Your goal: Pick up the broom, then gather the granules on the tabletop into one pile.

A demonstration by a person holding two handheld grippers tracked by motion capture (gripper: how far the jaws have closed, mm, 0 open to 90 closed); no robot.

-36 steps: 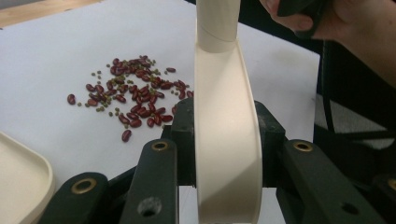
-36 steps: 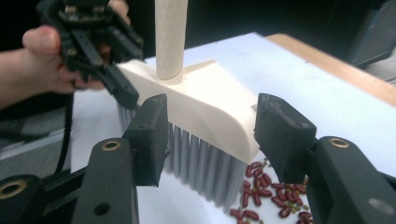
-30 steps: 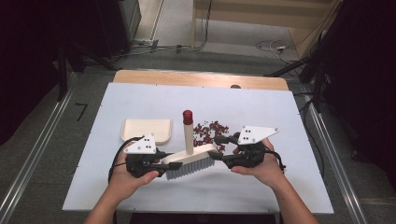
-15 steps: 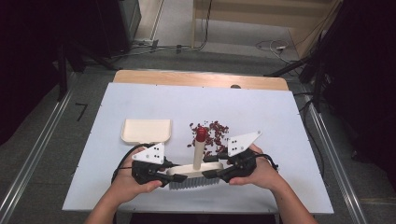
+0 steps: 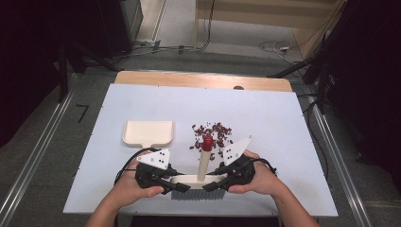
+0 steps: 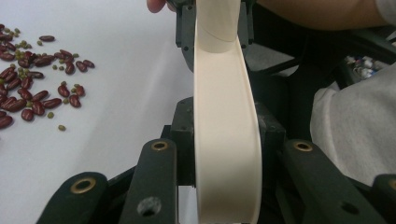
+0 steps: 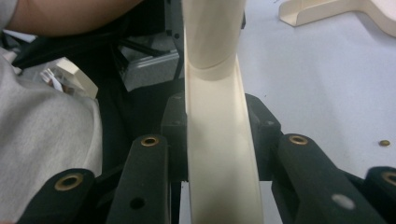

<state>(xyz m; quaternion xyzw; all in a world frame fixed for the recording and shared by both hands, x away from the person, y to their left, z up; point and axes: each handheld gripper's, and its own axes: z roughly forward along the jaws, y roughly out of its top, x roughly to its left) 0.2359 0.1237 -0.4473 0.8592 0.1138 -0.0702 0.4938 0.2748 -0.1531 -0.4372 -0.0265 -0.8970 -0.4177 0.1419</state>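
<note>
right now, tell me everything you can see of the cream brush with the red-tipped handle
The cream plastic brush with a red-tipped handle lies near the table's front edge, its long back level, grey bristles facing the person, its round handle rising toward the scattered red beans. The left gripper and right gripper each clamp one end of its back, jaws pressed on both sides.

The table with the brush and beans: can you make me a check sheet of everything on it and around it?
Surface: white table top, bare at the right.
Job's things: cream brush, handle upright; spilled beans; cream dustpan lying apart.
Clutter: nothing seen.
Grippers: left gripper and right gripper each clamp an end of the brush; the right's jaws have just been closing.
Cables: black cable loops from the left gripper.
Surroundings: grey floor, metal rails.
</note>
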